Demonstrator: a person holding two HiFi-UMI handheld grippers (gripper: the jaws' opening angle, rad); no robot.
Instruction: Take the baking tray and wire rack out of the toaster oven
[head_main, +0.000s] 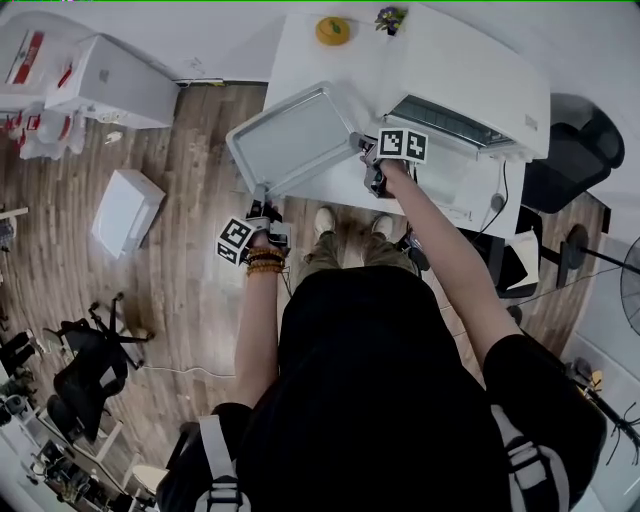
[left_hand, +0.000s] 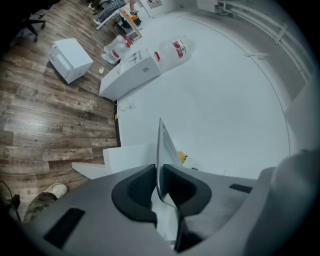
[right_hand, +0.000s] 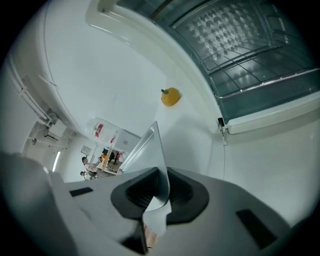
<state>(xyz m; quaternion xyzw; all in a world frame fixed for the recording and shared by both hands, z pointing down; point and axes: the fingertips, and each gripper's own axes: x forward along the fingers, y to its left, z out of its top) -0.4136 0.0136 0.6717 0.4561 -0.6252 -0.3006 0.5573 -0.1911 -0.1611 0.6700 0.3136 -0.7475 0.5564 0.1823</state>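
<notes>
Wire rack (right_hand: 250, 62) ran off the right gripper view's top-right edge. Toaster oven (head_main: 478, 70) interior was too small to read from head view. Dark item (head_main: 389, 18) at table's (head_main: 300, 55) far edge: unidentifiable. Baking tray (right_hand: 150, 142) near rim was buried between the jaws.

The white table (head_main: 300, 70) carried a white toaster oven (head_main: 480, 70) just beyond the right gripper (head_main: 368, 152), to its right. Farther ahead of that gripper lay a round yellow object (head_main: 333, 30) (a small potted plant (head_main: 389, 18) beside it).
</notes>
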